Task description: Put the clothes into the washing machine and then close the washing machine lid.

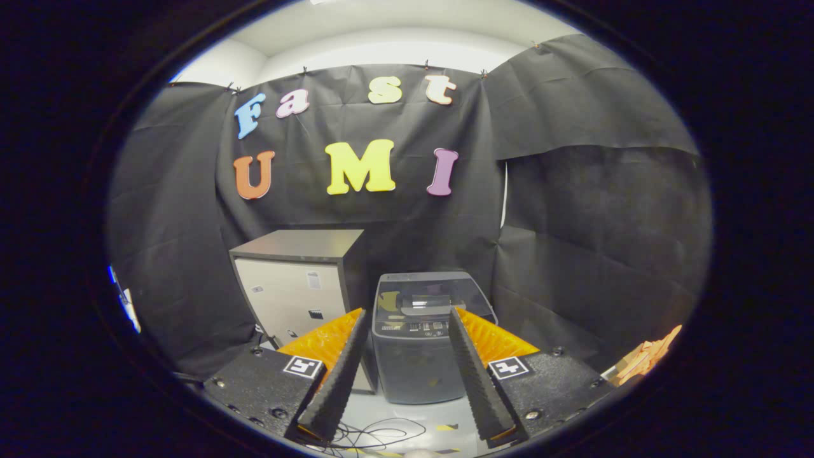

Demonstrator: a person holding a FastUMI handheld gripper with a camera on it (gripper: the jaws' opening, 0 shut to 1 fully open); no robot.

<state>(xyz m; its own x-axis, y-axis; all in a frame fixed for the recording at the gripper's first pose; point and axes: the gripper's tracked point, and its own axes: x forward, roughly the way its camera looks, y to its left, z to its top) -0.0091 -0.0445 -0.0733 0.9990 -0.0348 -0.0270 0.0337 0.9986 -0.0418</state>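
The tool point(407, 372) is spread wide and holds nothing. The small dark washing machine point(423, 337) stands upright on the floor just beyond the fingers, its see-through lid point(429, 296) down and its buttons facing the tool. A grey cabinet point(296, 286) stands just beside it, and orange cloth point(648, 359) lies well apart on the other side.

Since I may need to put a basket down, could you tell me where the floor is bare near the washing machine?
The gripper is open and holds nothing. Bare floor lies just in front of the washing machine. Nearer, loose cables clutter it. The cabinet crowds the washer's left; black cloth closes its right.
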